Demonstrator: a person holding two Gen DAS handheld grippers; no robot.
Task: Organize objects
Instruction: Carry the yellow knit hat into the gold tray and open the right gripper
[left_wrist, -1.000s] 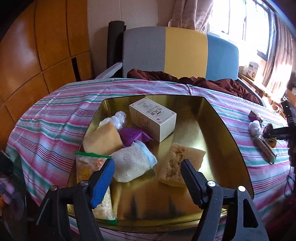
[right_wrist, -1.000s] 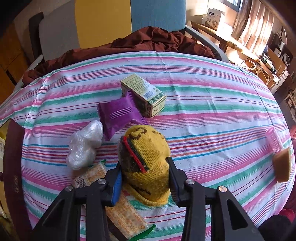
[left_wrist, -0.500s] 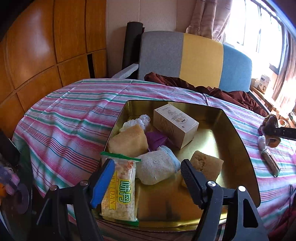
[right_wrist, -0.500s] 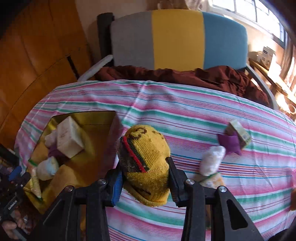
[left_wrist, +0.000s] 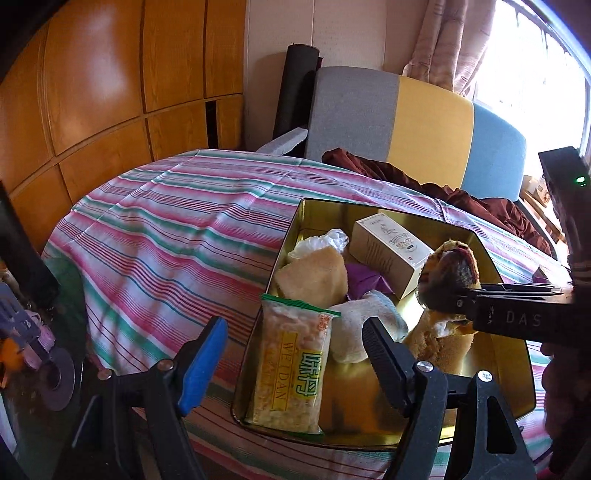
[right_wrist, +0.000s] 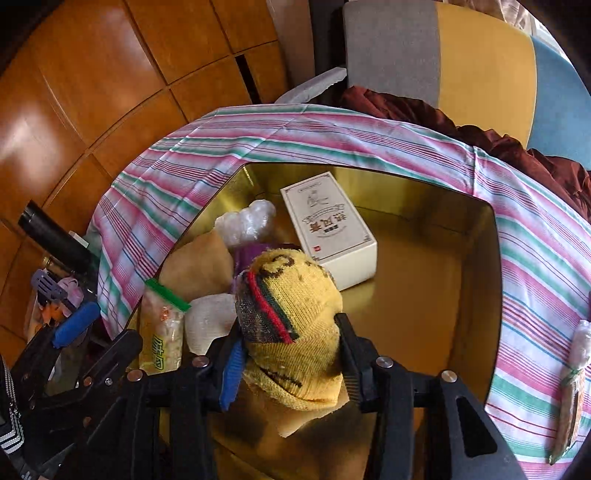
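Right gripper (right_wrist: 288, 354) is over the gold tray (right_wrist: 476, 236) with the yellow knit sock (right_wrist: 291, 317) between its jaws, which have just been opening; whether the pads press it I cannot tell. Already in the tray: white box (right_wrist: 328, 229) at the far side, snack bag (left_wrist: 291, 365) near left, a white sock (left_wrist: 354, 325) and a sponge (left_wrist: 314, 273). Left gripper (left_wrist: 291, 354) hangs released, empty, at the near edge. One packet (right_wrist: 572, 373) lies out on the striped cloth (right_wrist: 535, 258) at right, so I'd judge it mostly done
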